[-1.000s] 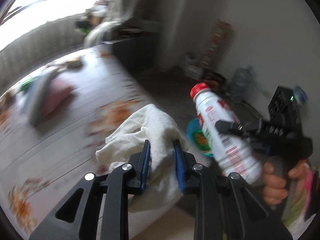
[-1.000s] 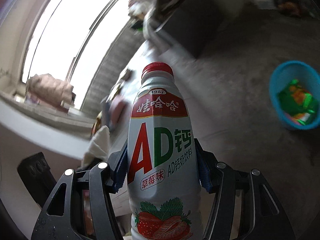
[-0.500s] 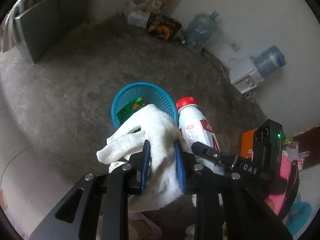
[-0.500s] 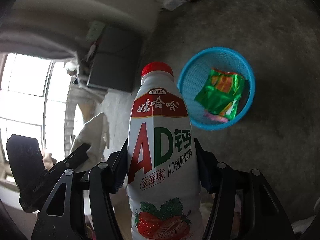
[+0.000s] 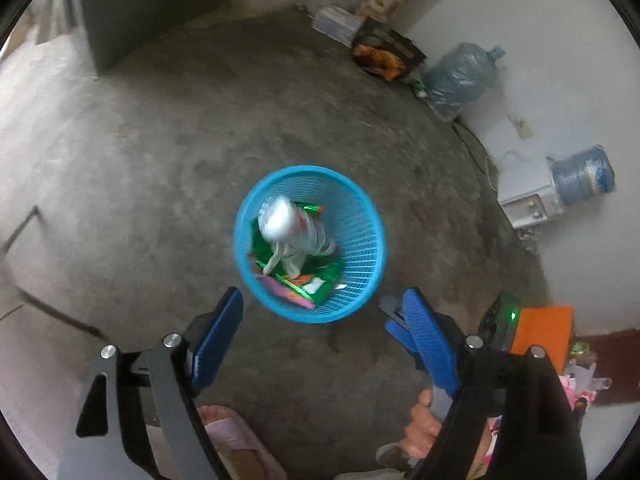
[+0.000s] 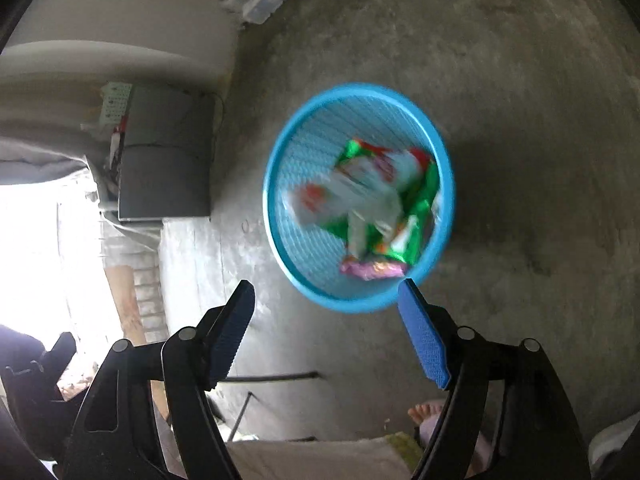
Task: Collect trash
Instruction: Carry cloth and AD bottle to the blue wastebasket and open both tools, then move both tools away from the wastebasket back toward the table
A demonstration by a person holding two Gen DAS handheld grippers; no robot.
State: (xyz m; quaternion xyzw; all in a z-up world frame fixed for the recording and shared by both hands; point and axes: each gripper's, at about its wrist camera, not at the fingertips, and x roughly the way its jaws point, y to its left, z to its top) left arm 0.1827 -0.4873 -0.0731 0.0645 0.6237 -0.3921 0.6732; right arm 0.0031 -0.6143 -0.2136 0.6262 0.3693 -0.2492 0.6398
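A blue mesh basket [image 5: 360,280] stands on the concrete floor below both grippers; it also shows in the right wrist view [image 6: 304,264]. Inside it are a blurred white bottle [image 5: 294,228], a white cloth [image 5: 286,260] and green snack wrappers [image 5: 320,276]. In the right wrist view the bottle [image 6: 348,192] and wrappers [image 6: 416,216] are blurred. My left gripper [image 5: 320,304] is open and empty above the basket's near rim. My right gripper [image 6: 326,296] is open and empty, also above the near rim.
A grey cabinet [image 5: 116,16] stands at the far left. Boxes and bags [image 5: 380,44], water jugs [image 5: 460,76] and a white dispenser [image 5: 528,200] line the far wall. An orange box [image 5: 544,332] lies at the right. A dark metal frame [image 6: 256,384] lies near my feet.
Both grippers opened. The cloth left the left gripper and the bottle left the right gripper; both now lie in the blue basket. Both cameras now look more directly down on it.
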